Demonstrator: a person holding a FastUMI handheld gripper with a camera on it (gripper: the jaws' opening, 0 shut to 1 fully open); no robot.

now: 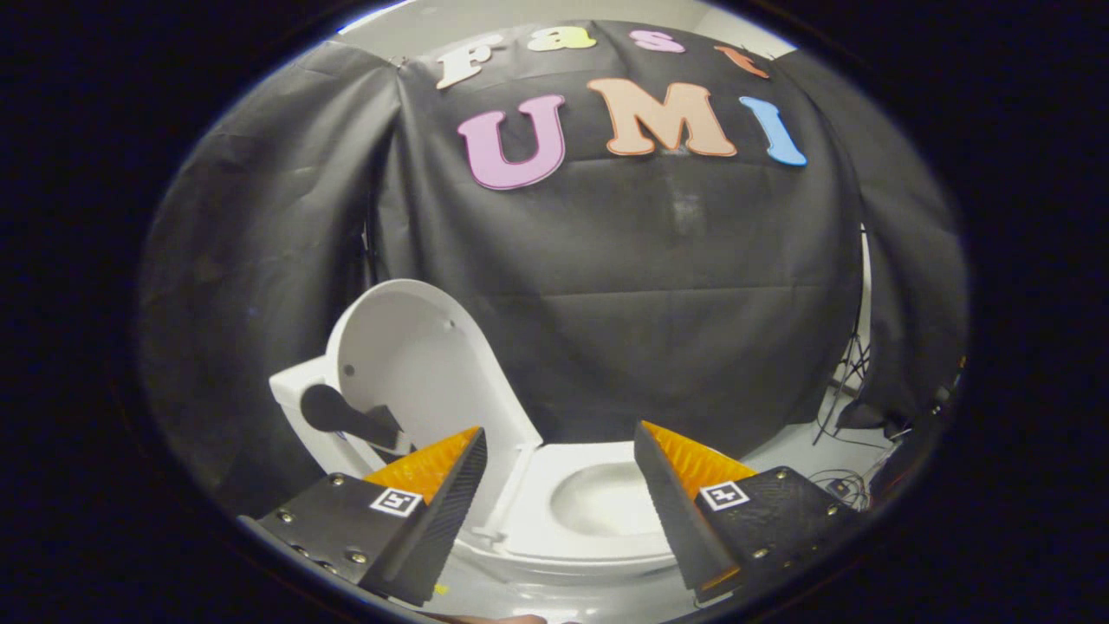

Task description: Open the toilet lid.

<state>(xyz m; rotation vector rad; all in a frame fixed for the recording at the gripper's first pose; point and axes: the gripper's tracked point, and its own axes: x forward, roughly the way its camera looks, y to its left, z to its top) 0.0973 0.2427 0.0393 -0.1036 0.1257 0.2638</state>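
Beyond claw (559, 472), toilet lid (420, 373) stands raised, upright at 10 o'clock of bowl (598, 507). Claw fingers (450, 485) spread apart, gripping nothing; seat (554, 472) down between them.

Toilet lid (416, 355) upright, seat (598, 520) bare, between gripper's (559, 459) parted, empty fingers.

Black cloth wall (658, 286) behind, pale floor (806, 451) below — tangled cables (845, 381) and stand legs at the right.
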